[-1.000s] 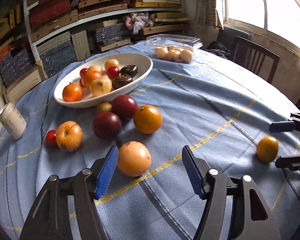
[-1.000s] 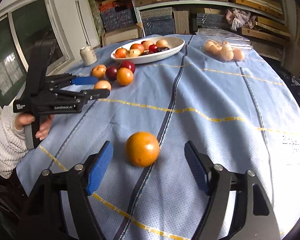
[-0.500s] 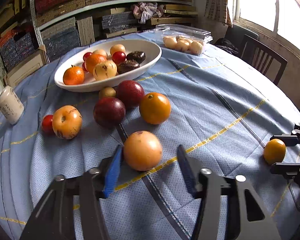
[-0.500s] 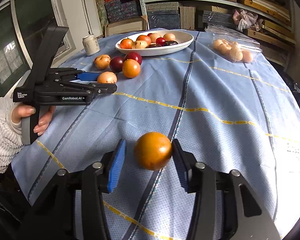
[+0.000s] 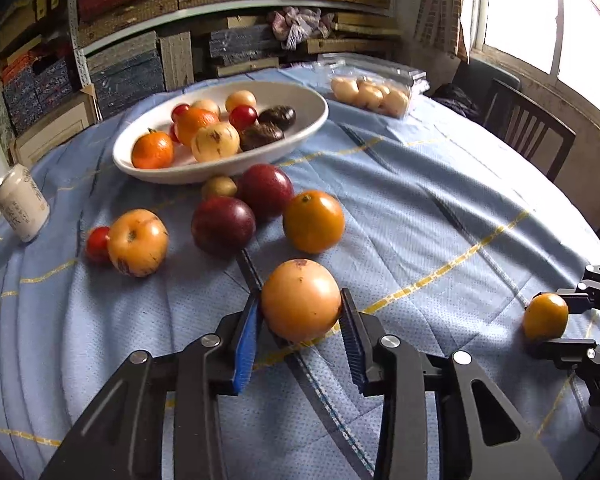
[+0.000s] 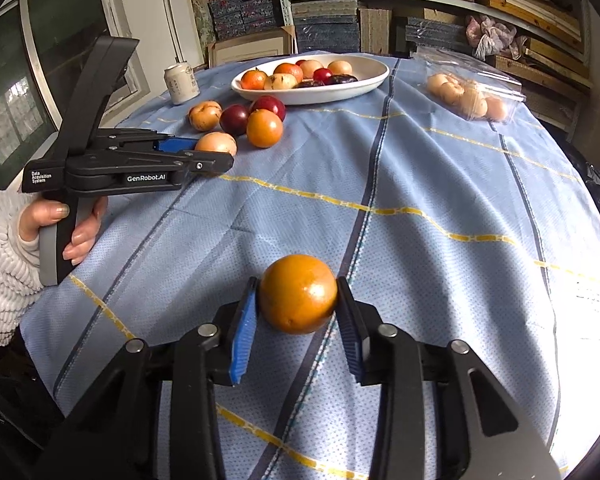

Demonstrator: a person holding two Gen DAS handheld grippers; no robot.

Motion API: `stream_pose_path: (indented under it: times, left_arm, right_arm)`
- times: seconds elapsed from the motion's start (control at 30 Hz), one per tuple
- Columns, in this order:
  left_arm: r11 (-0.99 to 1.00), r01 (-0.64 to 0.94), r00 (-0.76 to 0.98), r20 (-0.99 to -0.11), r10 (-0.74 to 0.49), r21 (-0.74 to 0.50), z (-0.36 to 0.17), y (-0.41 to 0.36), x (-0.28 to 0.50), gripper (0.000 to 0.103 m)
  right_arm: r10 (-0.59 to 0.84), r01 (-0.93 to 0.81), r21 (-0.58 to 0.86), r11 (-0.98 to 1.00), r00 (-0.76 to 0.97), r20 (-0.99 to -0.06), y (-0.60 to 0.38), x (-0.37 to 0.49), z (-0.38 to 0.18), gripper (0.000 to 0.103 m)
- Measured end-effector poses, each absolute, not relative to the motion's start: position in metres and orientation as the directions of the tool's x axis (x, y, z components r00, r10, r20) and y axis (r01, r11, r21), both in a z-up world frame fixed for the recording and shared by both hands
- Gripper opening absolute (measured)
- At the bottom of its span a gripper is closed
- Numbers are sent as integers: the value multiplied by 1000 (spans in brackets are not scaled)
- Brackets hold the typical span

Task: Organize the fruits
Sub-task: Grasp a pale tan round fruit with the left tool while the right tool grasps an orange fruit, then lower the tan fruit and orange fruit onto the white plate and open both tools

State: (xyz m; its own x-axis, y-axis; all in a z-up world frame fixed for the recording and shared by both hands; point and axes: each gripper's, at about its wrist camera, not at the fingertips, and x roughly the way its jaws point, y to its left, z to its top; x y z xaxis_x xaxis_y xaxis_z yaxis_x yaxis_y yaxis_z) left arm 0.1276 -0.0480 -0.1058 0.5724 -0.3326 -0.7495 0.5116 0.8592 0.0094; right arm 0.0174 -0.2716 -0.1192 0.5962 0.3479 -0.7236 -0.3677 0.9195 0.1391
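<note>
Left hand-held gripper clamps pale orange fruit; plums just beyond.

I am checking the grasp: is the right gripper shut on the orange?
Shut: both pads of the right gripper touch the orange.

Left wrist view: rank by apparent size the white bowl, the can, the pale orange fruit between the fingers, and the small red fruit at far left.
1. White bowl
2. Pale orange fruit, though nearness inflates it
3. Can
4. Small red fruit
</note>
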Motion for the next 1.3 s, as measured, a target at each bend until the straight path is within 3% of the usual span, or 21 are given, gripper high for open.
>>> stream_pose_path:
  times: [0.13, 0.4, 0.5, 0.6, 0.73, 0.9, 1.3]
  left_arm:
    - [891, 453, 643, -697, -317, 13, -75, -28, 131, 38]
    - [964, 261, 783, -595, -181, 50, 14, 7, 183, 38]
    - [981, 191, 802, -583, -131, 42, 29, 9, 212, 38]
    - [990, 142, 786, -610, -106, 11, 21, 6, 247, 38]
    - [996, 89, 738, -670, -81, -22, -9, 2, 291, 38]
    - [998, 58, 699, -714, -46, -7, -40, -1, 333, 38]
    - [998, 40, 665, -745, -62, -48, -72, 2, 371, 38]
  right_arm:
    - [369, -392, 128, 911, 639, -674, -271, 29, -87, 37]
    - [428, -463, 14, 886, 807, -408, -234, 102, 39, 37]
    - [441, -459, 43, 887, 815, -376, -221, 145, 55, 37]
    - [424, -426, 86, 901, 819, -385, -210, 199, 46, 37]
    - [407, -372, 170, 912, 778, -479, -203, 272, 0, 37]
    - [363, -333, 162, 929, 734, -574, -199, 322, -46, 37]
    - [261, -269, 87, 959, 727, -635, -212, 354, -86, 37]
